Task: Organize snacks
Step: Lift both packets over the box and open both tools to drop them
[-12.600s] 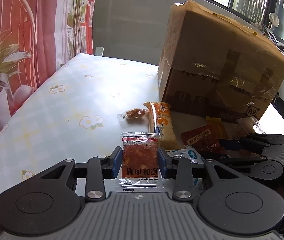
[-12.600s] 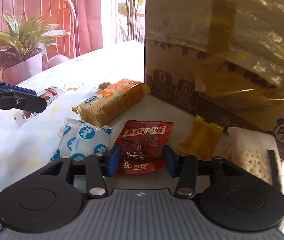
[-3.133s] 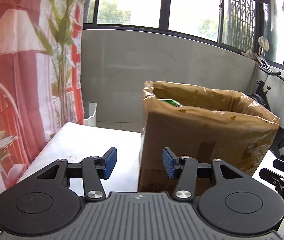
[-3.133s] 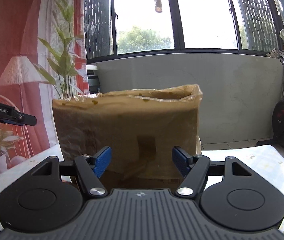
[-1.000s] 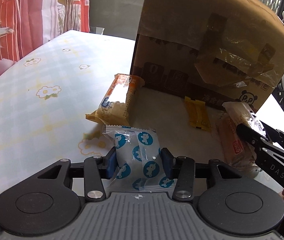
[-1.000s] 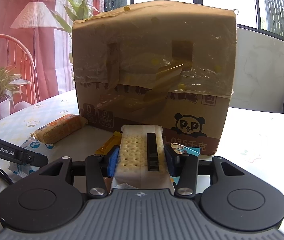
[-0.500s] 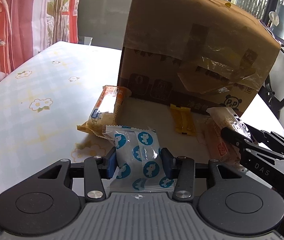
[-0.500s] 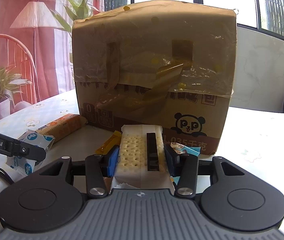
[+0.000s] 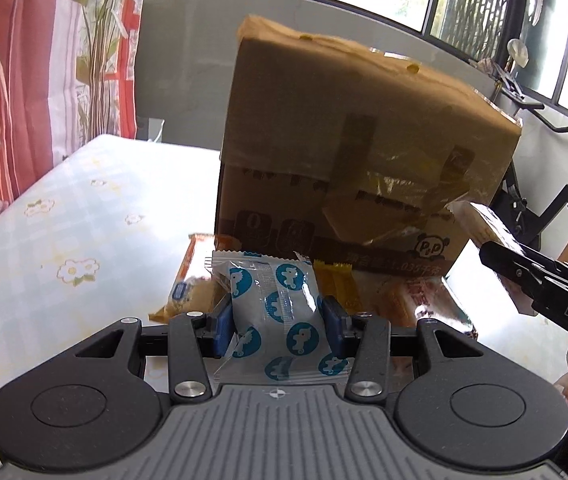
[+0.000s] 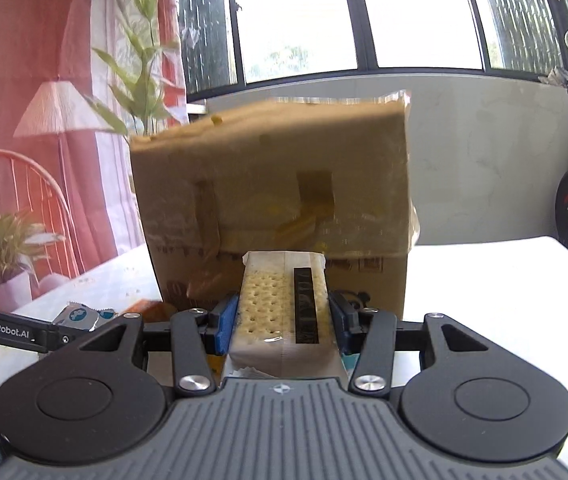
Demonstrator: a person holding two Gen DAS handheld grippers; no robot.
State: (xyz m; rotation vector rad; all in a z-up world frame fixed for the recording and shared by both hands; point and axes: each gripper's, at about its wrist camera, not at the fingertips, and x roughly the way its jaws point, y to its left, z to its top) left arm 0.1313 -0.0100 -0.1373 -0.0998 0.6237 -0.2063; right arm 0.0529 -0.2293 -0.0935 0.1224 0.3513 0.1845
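Both claws are loaded! The left claw (image 9: 279,326) pinches a crinkly white pouch with blue dots (image 9: 279,312), centre-bottom of the left wrist view. The right claw (image 10: 281,320) clamps a clear-wrapped cracker pack (image 10: 279,304), low centre of its own view, in front of the tall taped cardboard box (image 10: 271,200). Neither is boxed yet. Left on the flower-print desk (image 9: 63,240): an orange bar (image 9: 187,280), a glossy yellow sachet (image 9: 338,284) and a shiny reddish pack (image 9: 424,300), all at the box's foot. Plenty left, I'd say.
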